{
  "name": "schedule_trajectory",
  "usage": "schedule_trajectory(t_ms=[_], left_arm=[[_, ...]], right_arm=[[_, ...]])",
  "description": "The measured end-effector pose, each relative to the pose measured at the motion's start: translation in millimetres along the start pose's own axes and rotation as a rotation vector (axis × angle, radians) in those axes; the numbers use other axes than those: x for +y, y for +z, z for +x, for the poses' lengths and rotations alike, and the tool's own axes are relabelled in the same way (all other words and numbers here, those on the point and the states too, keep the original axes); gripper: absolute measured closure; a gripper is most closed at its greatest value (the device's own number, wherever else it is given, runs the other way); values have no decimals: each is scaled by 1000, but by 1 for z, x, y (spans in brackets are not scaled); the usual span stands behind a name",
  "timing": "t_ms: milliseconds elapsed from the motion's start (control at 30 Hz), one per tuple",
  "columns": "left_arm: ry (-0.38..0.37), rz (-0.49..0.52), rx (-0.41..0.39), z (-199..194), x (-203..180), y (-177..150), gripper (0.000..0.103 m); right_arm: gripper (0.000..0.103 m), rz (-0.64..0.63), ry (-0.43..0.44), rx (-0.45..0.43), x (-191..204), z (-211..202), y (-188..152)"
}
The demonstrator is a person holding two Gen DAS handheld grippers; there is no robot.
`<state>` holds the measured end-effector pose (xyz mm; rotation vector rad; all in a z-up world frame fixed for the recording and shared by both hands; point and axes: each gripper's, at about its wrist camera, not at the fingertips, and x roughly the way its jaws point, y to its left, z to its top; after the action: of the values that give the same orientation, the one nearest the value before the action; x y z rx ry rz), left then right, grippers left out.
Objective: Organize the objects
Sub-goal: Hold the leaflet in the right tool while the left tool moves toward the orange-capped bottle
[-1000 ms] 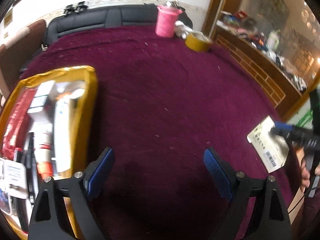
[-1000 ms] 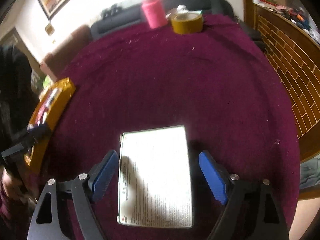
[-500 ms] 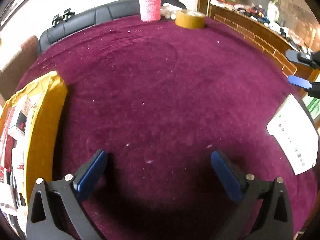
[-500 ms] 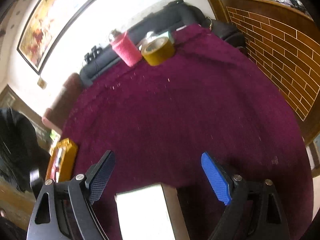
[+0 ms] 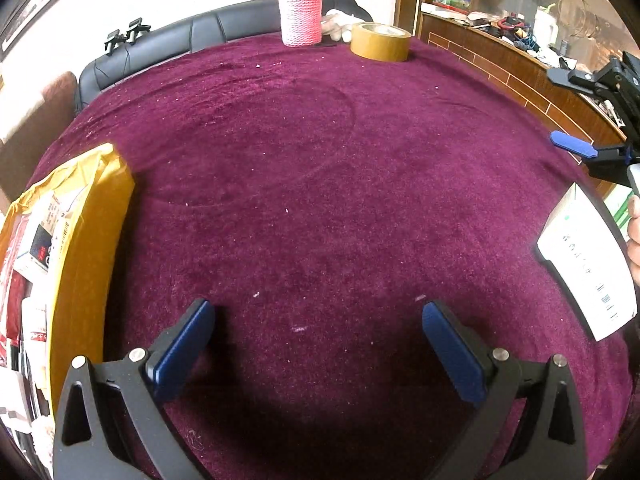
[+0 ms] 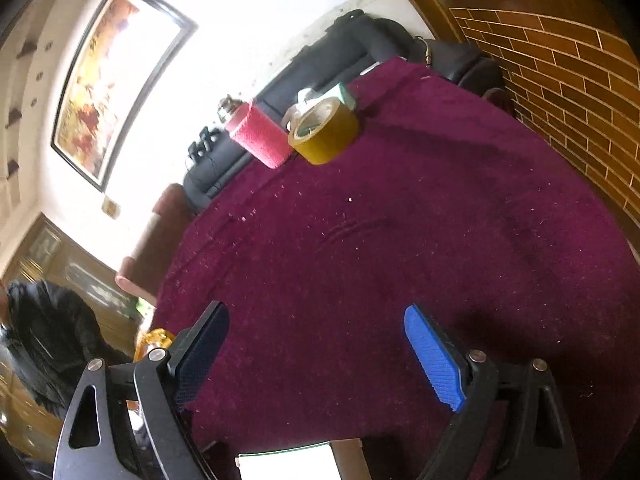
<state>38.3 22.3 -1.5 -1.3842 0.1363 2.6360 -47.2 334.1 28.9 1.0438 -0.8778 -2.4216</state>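
The left gripper [image 5: 318,344] hangs over the dark red tablecloth [image 5: 320,200] with its jaws spread wide and nothing between them; only bare cloth shows under the blue pads [image 5: 182,354].

The right gripper [image 6: 316,354] also has its jaws apart and grasps nothing. In the left wrist view it appears at the right edge [image 5: 592,152], above the cloth.

The white box [image 5: 586,268] lies flat on the cloth at the right edge of the table, printed side up (the print is too small to read). In the right wrist view only its top edge [image 6: 286,462] shows at the bottom of the picture, below the pads and not touching them. A hand [image 5: 634,232] is just beside the box at the frame's border.

On the left edge of the table stands an open yellow bag [image 5: 88,248], filled with packets and small boxes [image 5: 34,248].

At the far side of the table stands a bottle in a pink knitted cover [image 5: 301,14], and near it a roll of brown tape [image 5: 380,42], lying flat. They are close to each other but apart. Behind them is a black sofa [image 5: 192,38], and a framed painting [image 6: 108,80] hangs on the wall.
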Motion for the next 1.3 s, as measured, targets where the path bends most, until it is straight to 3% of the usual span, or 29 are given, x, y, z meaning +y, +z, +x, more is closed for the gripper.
schedule_trajectory(t_ms=[233, 667, 1033, 1300], left_arm=[[0, 0, 0, 0, 0, 0, 0], [1, -1, 0, 0, -1, 0, 0], [2, -1, 0, 0, -1, 0, 0], [2, -1, 0, -1, -1, 0, 0]], right_arm=[[9, -7, 84, -29, 4, -12, 1], [8, 6, 50, -19, -1, -6, -2], [8, 74, 104, -11, -14, -9, 2], [8, 55, 123, 6, -9, -10, -2]])
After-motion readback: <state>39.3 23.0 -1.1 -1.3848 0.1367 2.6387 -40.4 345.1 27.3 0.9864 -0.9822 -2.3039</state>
